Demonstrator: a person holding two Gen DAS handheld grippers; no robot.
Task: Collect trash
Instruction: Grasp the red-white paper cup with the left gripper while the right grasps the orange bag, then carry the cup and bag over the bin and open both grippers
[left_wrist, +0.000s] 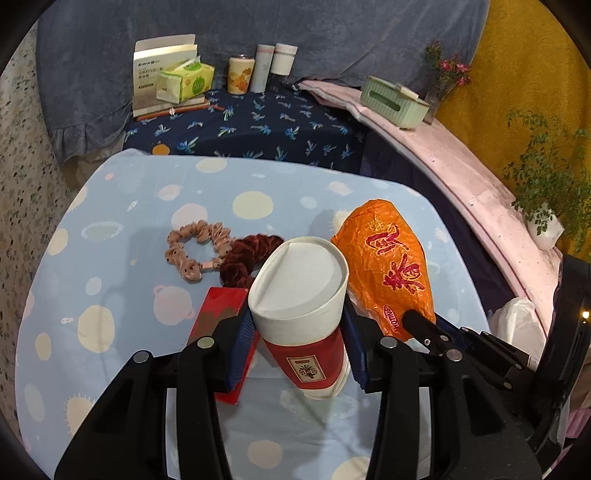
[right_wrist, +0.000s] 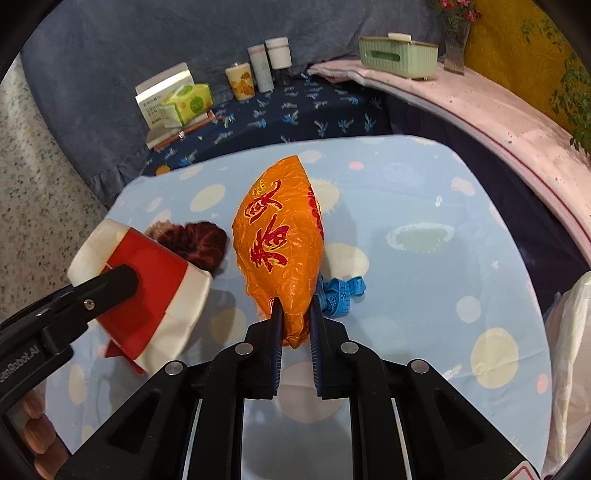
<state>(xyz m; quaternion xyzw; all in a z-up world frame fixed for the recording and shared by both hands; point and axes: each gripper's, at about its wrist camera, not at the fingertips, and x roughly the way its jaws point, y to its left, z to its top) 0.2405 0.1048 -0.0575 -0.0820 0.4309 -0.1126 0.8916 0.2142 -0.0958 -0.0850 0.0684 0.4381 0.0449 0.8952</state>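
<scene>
My left gripper (left_wrist: 297, 325) is shut on a red and white paper cup (left_wrist: 301, 295), squeezed flat at its rim and held above the light blue spotted tablecloth (left_wrist: 122, 266). The cup also shows in the right wrist view (right_wrist: 144, 291), with the left gripper's finger on it. My right gripper (right_wrist: 295, 314) is shut on the lower end of an orange plastic bag with red characters (right_wrist: 280, 240), lifted over the table. The bag shows in the left wrist view (left_wrist: 388, 266) just right of the cup.
A pink scrunchie (left_wrist: 195, 251), a dark red scrunchie (left_wrist: 247, 258) and a red box (left_wrist: 218, 321) lie on the cloth. A blue measuring tape (right_wrist: 341, 293) lies behind the bag. A white plastic bag (left_wrist: 517, 325) hangs at the right edge. Tissue packs, bottles and a green basket (left_wrist: 395, 99) stand behind.
</scene>
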